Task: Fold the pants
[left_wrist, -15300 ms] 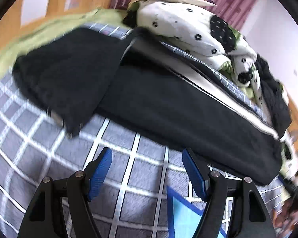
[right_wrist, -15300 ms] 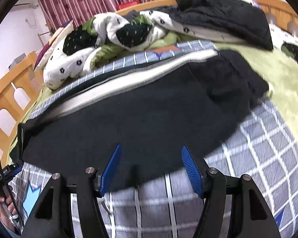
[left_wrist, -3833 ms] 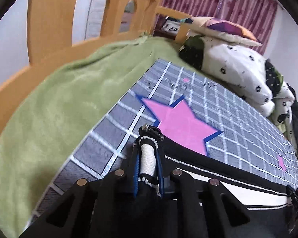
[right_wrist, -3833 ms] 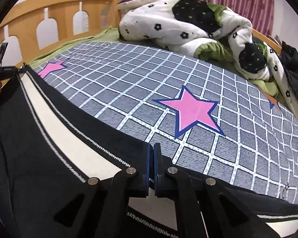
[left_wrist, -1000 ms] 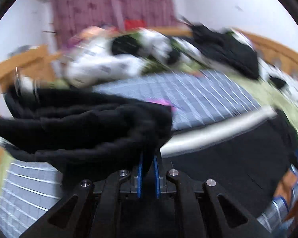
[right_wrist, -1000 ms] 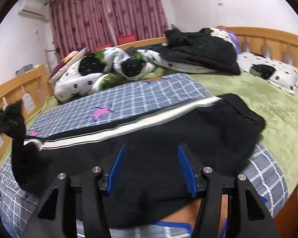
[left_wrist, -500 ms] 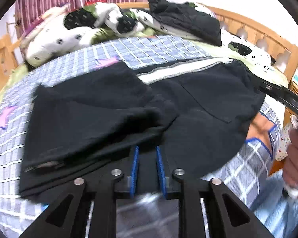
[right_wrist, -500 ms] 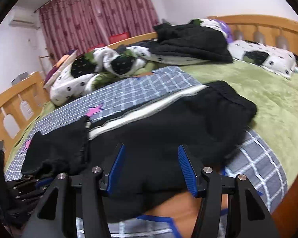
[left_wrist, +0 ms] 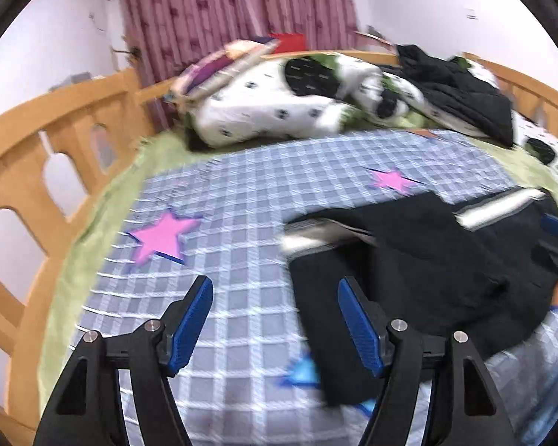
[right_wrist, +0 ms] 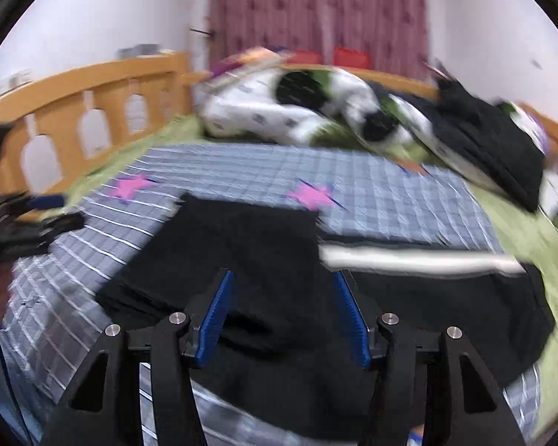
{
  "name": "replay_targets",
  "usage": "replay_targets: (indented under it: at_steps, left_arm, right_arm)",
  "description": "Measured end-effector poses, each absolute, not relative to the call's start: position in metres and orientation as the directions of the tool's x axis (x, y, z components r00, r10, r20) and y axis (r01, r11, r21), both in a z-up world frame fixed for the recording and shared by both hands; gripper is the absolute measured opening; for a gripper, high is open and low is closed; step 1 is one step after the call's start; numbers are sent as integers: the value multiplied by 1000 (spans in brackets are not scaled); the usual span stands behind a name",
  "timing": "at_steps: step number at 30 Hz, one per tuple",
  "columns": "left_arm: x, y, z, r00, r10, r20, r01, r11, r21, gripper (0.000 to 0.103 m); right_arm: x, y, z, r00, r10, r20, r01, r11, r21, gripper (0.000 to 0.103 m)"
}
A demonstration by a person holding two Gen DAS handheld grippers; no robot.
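Black pants [right_wrist: 279, 271] with a white side stripe [right_wrist: 409, 260] lie folded over on the grey checked bedspread [left_wrist: 241, 193], close to the near edge of the bed, one dark layer resting on top of another. Pink stars [left_wrist: 163, 236] mark the spread toward the wooden side rail [left_wrist: 55, 141]. The left gripper [left_wrist: 275, 319] hovers over bare checked cloth just beside the folded edge; its jaws have just been opening and stand apart with nothing between them. The right gripper [right_wrist: 282, 316] hangs above the middle of the pants, its jaws likewise parted, having widened slightly, and pressing on no cloth. Along the far edge sit a spotted white quilt [right_wrist: 279, 111] and a heap of dark clothes [right_wrist: 491, 145]. Both views are blurred.
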State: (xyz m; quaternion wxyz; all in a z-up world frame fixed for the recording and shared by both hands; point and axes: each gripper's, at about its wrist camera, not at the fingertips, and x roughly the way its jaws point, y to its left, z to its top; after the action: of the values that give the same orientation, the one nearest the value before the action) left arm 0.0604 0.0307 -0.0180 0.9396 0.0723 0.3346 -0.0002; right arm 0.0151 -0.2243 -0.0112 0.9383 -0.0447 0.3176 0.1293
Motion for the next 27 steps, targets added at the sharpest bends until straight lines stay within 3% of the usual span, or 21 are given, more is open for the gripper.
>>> replay_targets:
  at_steps: [2,5,9,10,11,12,14,19,22,25,27]
  left_arm:
    - [62,50,-29,786,53,-617,14,995,104,68]
    - [70,77,-50,740,16,-672,-20,1000,2,68]
    - [75,86,-64,723,63,-688,-44,998,45,68]
    - [76,86,-67,719,58,-692,-42,998,40,68]
    - [76,86,-68,715,47,-698,-38,999,29,68]
    - [79,86,-70,707,31,-706,-34,999,10,68]
    - [80,85,-71,702,18,-712,-37,999,-11,68]
    - [92,83,-75,688,-12,-726,-51,997,-65,68]
    - [102,78,-82,671,-38,-741,-48,994,-94,68]
    - [110,71,-88,670,-16,-742,-51,996,-68,68]
    - [111,66,-92,671,16,-741,-56,998,-30,68]
  right_arm:
    - [23,-203,-19,748,261,-611,-330,944,0,61]
    - [37,-174,-52,678,303,-670,-404,915,5,61]
    - [44,-148,-93,625,274,-731,-460,886,-61,61]
    - [48,-144,-102,619,255,-743,-463,882,-83,55]
    - [53,-140,-112,606,232,-761,-460,882,-97,26]
    - [58,-138,-118,586,222,-780,-457,885,-91,12]
    - [68,-146,-114,593,215,-776,-417,906,-68,0]
    - [94,-204,-56,721,213,-660,-265,964,22,0]
    - [125,-247,-53,721,170,-672,-155,984,82,0]
    - [129,-272,-66,670,283,-686,-149,957,249,7]
    - [116,-259,-71,659,321,-680,-229,947,225,23]
